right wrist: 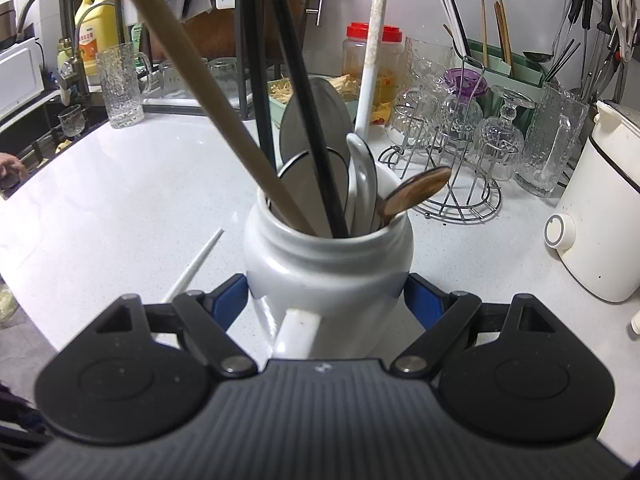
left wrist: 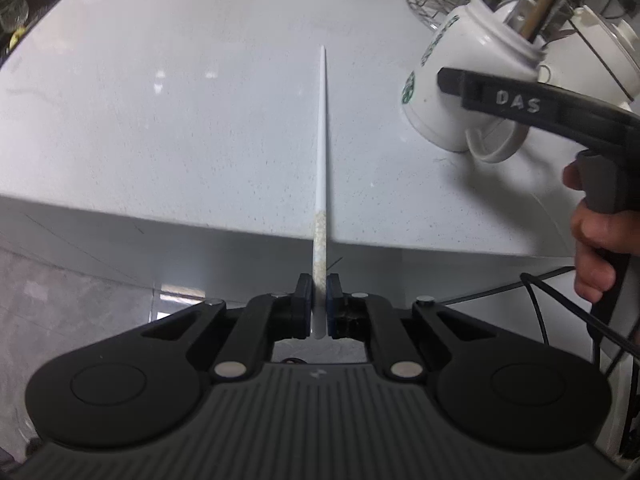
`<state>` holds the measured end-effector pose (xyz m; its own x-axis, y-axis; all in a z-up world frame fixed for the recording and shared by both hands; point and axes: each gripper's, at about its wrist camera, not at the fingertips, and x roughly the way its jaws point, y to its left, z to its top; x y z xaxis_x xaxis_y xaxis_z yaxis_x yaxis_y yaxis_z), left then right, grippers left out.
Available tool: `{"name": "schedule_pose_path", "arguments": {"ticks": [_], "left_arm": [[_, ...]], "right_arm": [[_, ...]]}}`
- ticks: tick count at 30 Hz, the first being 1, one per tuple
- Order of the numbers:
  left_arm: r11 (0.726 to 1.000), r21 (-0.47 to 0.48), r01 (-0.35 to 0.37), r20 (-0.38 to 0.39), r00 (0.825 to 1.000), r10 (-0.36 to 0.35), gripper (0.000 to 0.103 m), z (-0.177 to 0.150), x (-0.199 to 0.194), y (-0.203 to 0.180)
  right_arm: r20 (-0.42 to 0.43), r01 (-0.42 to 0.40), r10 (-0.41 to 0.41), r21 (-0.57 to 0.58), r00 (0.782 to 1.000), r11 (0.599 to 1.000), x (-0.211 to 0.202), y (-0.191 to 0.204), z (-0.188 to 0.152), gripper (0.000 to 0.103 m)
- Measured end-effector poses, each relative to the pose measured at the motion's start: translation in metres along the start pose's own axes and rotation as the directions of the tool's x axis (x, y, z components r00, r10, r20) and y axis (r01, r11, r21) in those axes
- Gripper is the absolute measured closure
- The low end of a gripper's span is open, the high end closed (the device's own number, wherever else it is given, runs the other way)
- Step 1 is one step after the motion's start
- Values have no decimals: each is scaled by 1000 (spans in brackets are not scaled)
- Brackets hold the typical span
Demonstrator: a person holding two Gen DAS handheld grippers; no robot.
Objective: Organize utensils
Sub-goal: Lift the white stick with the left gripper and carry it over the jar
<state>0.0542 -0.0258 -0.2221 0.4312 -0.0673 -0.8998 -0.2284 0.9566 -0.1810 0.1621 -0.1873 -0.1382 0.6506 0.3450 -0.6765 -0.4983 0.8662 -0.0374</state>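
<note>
While the right gripper point(right wrist: 326, 294) clamps the mug point(right wrist: 328, 264), the left gripper point(left wrist: 319, 300) pinches a chopstick point(left wrist: 323, 140).

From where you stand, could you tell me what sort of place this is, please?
Most likely a home kitchen. A sink faucet stands at the far left of a white countertop, upturned glasses hang on a wire drying rack, and cooking tools hang along the tiled wall.
</note>
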Motion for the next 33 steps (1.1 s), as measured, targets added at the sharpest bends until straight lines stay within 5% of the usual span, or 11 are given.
{"name": "schedule_pose_path", "arguments": {"ticks": [19, 28, 33], "left_arm": [[989, 147, -26, 240, 971, -10, 95, 75, -115, -17], [979, 204, 14, 284, 956, -73, 95, 114, -137, -17], [953, 296, 64, 240, 961, -139, 95, 143, -164, -20]], "right_arm": [[6, 22, -22, 27, 1000, 999, 0, 3, 0, 16], [-7, 38, -38, 38, 999, 999, 0, 6, 3, 16], [-15, 38, -37, 32, 999, 999, 1, 8, 5, 16]]}}
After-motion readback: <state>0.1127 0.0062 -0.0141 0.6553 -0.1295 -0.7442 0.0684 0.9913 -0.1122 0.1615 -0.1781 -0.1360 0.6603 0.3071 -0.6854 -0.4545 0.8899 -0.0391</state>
